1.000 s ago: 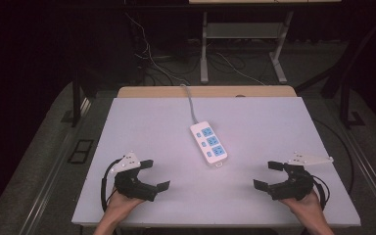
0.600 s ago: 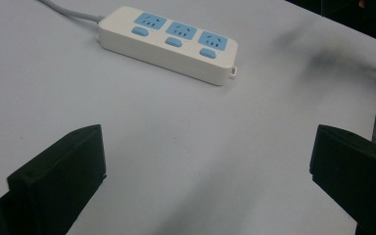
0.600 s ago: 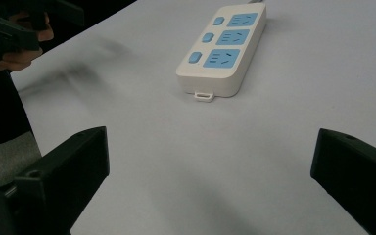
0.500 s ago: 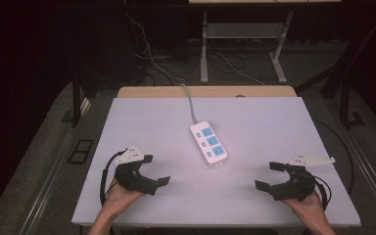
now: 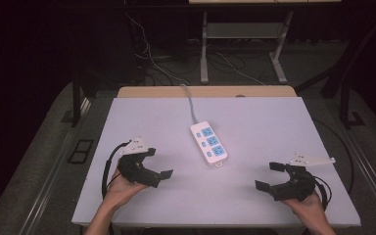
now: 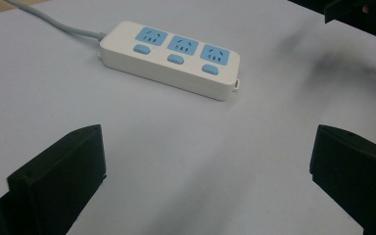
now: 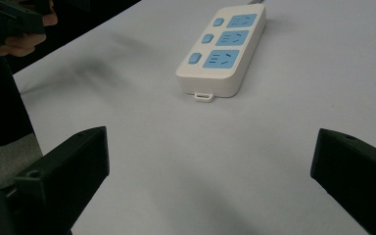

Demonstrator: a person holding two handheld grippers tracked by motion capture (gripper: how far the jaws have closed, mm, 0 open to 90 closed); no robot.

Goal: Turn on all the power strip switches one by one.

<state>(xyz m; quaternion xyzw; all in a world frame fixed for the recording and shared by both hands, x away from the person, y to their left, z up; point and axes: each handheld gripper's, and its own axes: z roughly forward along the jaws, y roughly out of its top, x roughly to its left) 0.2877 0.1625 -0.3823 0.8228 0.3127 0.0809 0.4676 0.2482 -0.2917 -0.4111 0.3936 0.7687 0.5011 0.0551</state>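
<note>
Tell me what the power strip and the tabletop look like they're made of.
The power strip looks like moulded plastic: smooth white casing with rounded edges and a soft sheen, blue socket faces and buttons. Its cable seems sheathed in grey rubber or PVC. The tabletop looks like a matt pale laminate, though painted board is possible.

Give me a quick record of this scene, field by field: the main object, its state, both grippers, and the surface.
object: white power strip with three blue sockets and three blue buttons
cord: grey cable running off the table's far edge
plugs: none inserted
left gripper: open, holding nothing, apart from the strip
right gripper: open, holding nothing, apart from the strip
surface: white table
</note>
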